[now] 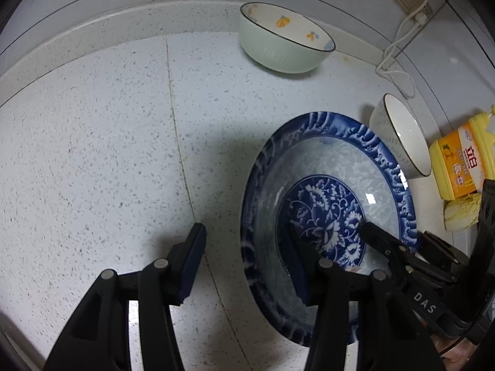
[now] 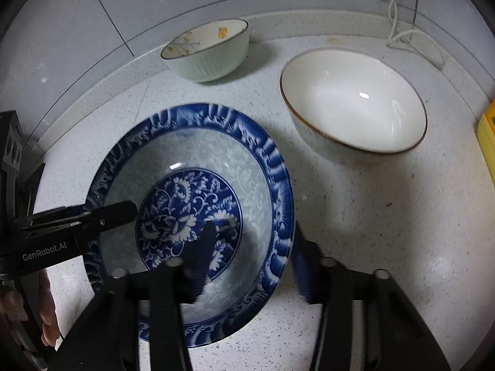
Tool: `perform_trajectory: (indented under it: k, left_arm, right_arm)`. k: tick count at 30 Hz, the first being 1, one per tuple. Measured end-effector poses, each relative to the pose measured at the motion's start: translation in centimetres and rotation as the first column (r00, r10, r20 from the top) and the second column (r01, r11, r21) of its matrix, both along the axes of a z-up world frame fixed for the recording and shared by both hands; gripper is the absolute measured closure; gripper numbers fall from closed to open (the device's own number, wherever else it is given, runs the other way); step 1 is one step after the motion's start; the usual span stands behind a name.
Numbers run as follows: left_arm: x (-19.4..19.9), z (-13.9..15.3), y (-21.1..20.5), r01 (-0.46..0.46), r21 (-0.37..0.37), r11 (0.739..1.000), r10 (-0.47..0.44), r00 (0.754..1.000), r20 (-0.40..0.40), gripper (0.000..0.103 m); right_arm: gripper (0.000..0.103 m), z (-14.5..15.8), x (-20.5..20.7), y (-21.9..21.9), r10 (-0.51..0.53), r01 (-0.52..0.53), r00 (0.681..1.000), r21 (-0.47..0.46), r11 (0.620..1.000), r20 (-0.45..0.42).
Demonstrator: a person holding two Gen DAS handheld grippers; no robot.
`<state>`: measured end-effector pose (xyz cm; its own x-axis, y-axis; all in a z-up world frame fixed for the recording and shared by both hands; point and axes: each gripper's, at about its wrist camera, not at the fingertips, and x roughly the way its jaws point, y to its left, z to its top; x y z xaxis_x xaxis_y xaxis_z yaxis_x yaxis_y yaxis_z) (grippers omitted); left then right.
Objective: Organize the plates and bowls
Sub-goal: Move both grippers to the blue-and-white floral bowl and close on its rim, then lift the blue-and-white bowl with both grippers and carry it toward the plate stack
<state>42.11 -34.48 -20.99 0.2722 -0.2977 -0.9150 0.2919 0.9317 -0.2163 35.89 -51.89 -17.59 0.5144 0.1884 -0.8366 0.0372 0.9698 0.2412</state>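
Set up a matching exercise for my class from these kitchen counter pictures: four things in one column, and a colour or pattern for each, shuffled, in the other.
Things
1. deep plate
2. bowl by the back wall
3. bowl beside the plate
4. dish soap bottle

Descriptions
A. yellow with an orange label
B. plain white inside, thin dark rim
C. blue wave border, blue flowers in the centre
D. pale green outside, orange flowers inside

Pairs: 1-C, 2-D, 3-B, 4-A

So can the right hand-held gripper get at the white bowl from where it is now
Probably yes. The right hand-held gripper is open, straddling the blue plate rim, and the white bowl sits just beyond with only bare counter between.
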Motion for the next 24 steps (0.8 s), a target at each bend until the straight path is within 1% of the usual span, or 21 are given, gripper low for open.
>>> perform_trajectory:
  k: [1, 2, 3, 4, 6, 7, 8, 9, 14, 18, 21, 24]
  left_arm:
    - [-0.1, 0.0, -0.2, 0.002, 0.013, 1.0, -0.002, 1.0, 0.006, 0.056]
    - [-0.1, 0.0, -0.3, 0.004, 0.019, 1.0, -0.004, 1.0, 0.01, 0.06]
    - [-0.1, -0.1, -0.5, 0.007, 0.03, 1.0, -0.007, 1.0, 0.014, 0.064]
    - [-0.2, 0.0, -0.5, 0.009, 0.032, 0.999, -0.01, 1.0, 0.016, 0.066]
    - [-0.3, 0.0, -0.9, 0.021, 0.022, 1.0, -0.021, 1.0, 0.012, 0.075]
    - [-0.4, 0.0, -1.1, 0.028, 0.027, 0.999, -0.028, 0.999, 0.015, 0.076]
    - [-0.5, 0.1, -1.4, 0.038, 0.028, 0.999, -0.039, 0.999, 0.018, 0.081]
    - [-0.6, 0.1, -1.7, 0.046, 0.029, 0.999, -0.046, 0.999, 0.02, 0.083]
    - [-0.8, 0.2, -1.7, 0.037, 0.034, 0.999, -0.038, 0.999, 0.022, 0.085]
    - [-1.9, 0.5, -1.0, 0.022, 0.053, 0.998, -0.024, 0.999, 0.034, 0.087]
    - [-3.0, 0.9, -0.2, 0.005, 0.07, 0.998, -0.008, 0.999, 0.052, 0.088]
    - [-4.2, 1.2, 1.4, -0.024, 0.064, 0.998, 0.021, 0.998, 0.052, 0.088]
  right_arm:
    - [0.074, -0.3, -0.1, 0.0, -0.002, 0.002, 1.0, 0.006, 1.0, -0.006]
    - [0.077, -0.4, -0.2, -0.2, -0.007, 0.007, 1.0, 0.026, 1.0, 0.002]
    - [0.083, -0.4, -0.3, -0.4, -0.014, 0.014, 1.0, 0.032, 0.999, 0.005]
    - [0.086, -0.4, -0.4, -0.6, -0.02, 0.02, 1.0, 0.043, 0.999, 0.012]
    - [0.087, -0.3, -0.5, -0.7, -0.025, 0.025, 1.0, 0.051, 0.998, 0.014]
    - [0.087, -0.3, -0.5, -0.7, -0.026, 0.026, 1.0, 0.049, 0.998, 0.016]
    - [0.087, -0.3, -0.5, -0.7, -0.027, 0.026, 0.999, 0.049, 0.998, 0.018]
    - [0.087, -0.3, -0.6, -0.8, -0.028, 0.027, 0.999, 0.051, 0.998, 0.019]
    - [0.087, -0.2, -0.7, -0.7, -0.027, 0.026, 0.999, 0.048, 0.998, 0.019]
    - [0.088, -0.1, -1.0, -0.5, -0.029, 0.028, 0.999, 0.051, 0.998, 0.021]
    - [0.088, 0.0, -1.5, 0.1, -0.02, 0.019, 1.0, 0.049, 0.999, 0.021]
    - [0.089, 0.2, -2.3, 1.1, -0.002, 0.001, 1.0, 0.041, 0.999, 0.022]
